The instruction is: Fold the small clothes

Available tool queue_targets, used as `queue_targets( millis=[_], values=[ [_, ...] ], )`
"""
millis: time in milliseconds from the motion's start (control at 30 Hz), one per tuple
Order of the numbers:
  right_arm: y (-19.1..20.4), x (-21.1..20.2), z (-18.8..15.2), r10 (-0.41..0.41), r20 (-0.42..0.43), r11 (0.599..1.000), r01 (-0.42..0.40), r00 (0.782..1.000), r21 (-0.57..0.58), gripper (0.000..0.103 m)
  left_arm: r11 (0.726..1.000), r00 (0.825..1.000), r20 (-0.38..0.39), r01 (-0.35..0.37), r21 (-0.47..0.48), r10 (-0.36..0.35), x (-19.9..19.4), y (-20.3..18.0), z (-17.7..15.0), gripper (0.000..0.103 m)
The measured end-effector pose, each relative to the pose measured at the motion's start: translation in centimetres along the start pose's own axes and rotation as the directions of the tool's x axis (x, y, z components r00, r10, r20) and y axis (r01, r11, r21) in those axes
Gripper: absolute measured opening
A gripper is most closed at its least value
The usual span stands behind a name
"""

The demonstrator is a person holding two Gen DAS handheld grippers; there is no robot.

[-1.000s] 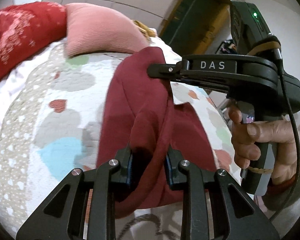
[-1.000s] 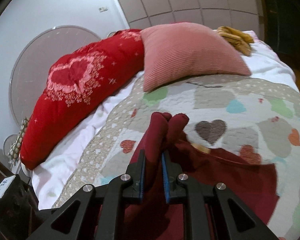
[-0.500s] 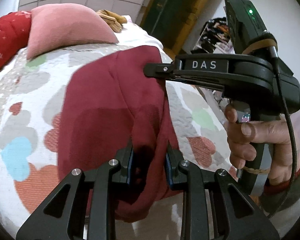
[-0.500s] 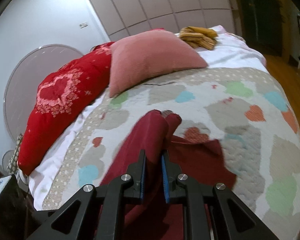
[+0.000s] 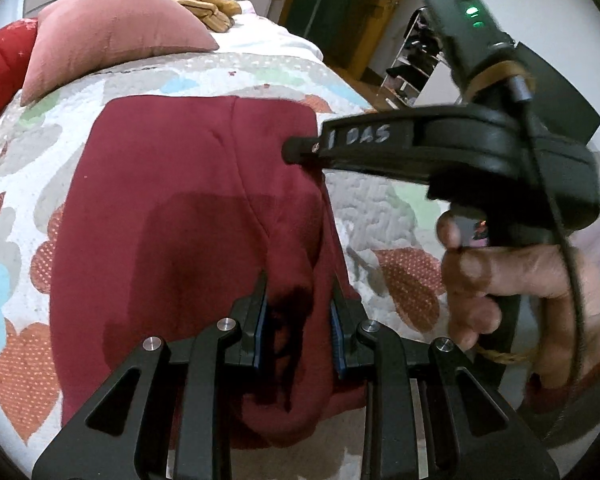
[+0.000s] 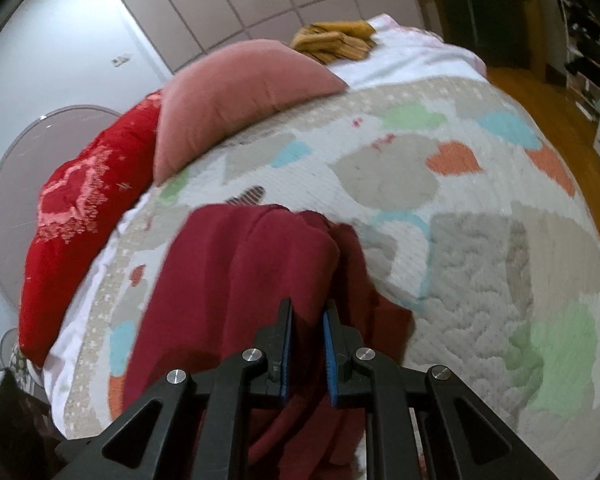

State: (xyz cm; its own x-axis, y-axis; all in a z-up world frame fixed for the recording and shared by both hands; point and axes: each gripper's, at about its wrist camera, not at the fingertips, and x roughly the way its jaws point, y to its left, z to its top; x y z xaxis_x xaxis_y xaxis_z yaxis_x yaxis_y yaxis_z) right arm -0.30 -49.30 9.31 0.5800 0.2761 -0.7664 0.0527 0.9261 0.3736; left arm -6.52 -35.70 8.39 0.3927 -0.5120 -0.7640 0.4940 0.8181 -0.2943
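Note:
A dark red garment [image 5: 172,216] lies spread over a quilt [image 5: 228,72] with coloured hearts. My left gripper [image 5: 300,300] is shut on a bunched near edge of the garment. My right gripper [image 6: 307,322] is shut on another edge of the same garment [image 6: 228,280]; in the left wrist view the right gripper [image 5: 296,150] comes in from the right and pinches the garment's far right side.
A pink cushion [image 6: 240,92] and a red heart-patterned pillow [image 6: 80,208] lie at the bed's head. A folded mustard-yellow cloth [image 6: 332,40] sits behind the cushion. The bed's right edge drops to a wooden floor [image 6: 540,92].
Both grippers have carried the garment's edge across the bed. The garment has gone from a hanging, bunched strip to a wide sheet lying on the quilt.

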Motion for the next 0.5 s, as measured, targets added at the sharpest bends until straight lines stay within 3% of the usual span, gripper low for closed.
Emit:
queue_targets(
  millis=[100,167,400,500],
  values=[
    [-0.8,1.3,-0.3,-0.009,-0.021,0.999,0.01,1.0,0.032,0.013,0.997,0.998,0.01,0.069,-0.045,-0.069,-0.3,0.2,0.0,0.036],
    [-1.3,1.3,-0.5,0.005,-0.022,0.997,-0.004,1.0,0.073,0.013,0.993,0.995,-0.004,0.101,-0.058,-0.101,-1.0,0.2,0.0,0.038],
    [0.1,-4.1,-1.0,-0.022,0.052,0.999,0.02,0.998,0.045,0.014,0.993,0.995,-0.031,0.097,0.07,-0.095,-5.8,0.7,-2.1,0.039],
    [2.5,-6.6,-2.3,0.047,0.074,0.999,-0.045,0.996,-0.031,0.014,0.995,0.998,-0.006,0.058,0.078,-0.058,-7.5,2.5,-3.1,0.039]
  ],
)
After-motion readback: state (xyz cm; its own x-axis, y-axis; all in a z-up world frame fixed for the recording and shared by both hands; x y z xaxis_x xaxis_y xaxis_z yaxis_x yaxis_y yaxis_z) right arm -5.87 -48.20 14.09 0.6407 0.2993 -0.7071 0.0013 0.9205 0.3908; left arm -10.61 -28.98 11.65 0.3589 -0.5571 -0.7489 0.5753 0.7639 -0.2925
